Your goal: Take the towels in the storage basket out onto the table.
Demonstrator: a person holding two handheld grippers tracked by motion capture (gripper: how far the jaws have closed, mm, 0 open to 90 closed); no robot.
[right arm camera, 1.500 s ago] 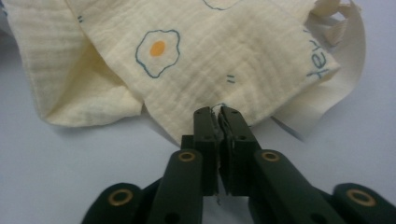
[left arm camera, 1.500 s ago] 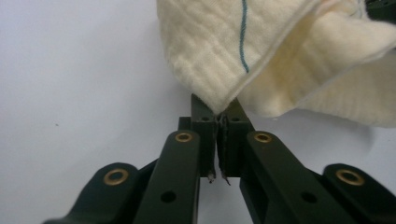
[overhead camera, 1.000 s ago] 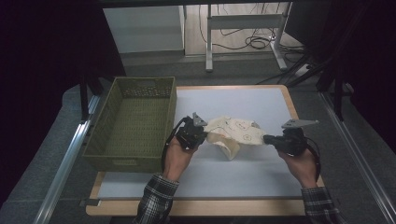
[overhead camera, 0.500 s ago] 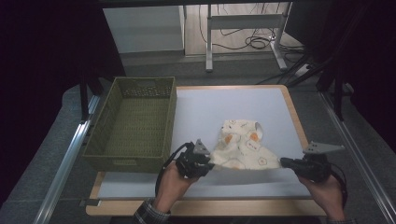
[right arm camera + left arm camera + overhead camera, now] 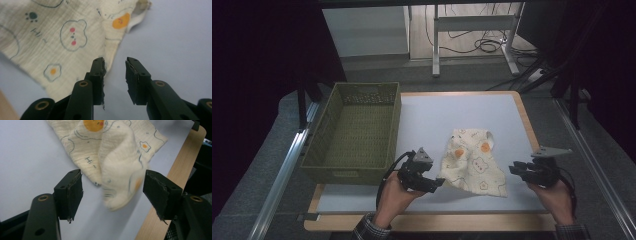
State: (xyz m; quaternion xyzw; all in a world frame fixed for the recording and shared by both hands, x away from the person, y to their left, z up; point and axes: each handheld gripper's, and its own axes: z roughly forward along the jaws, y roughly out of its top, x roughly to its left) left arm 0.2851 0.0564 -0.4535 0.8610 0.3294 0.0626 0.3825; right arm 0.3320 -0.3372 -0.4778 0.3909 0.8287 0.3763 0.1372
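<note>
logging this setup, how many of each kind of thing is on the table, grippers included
cloth: 1
basket: 1
grippers: 2, the left gripper and the right gripper, both open
total: 4

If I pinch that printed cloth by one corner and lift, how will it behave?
The printed cloth is probably floppy: it lies in soft folds and one edge curls over itself, so it would drape rather than hold shape. Its thin, crinkled weave suggests it is light. Pushed, it would likely bunch rather than slide.
</note>
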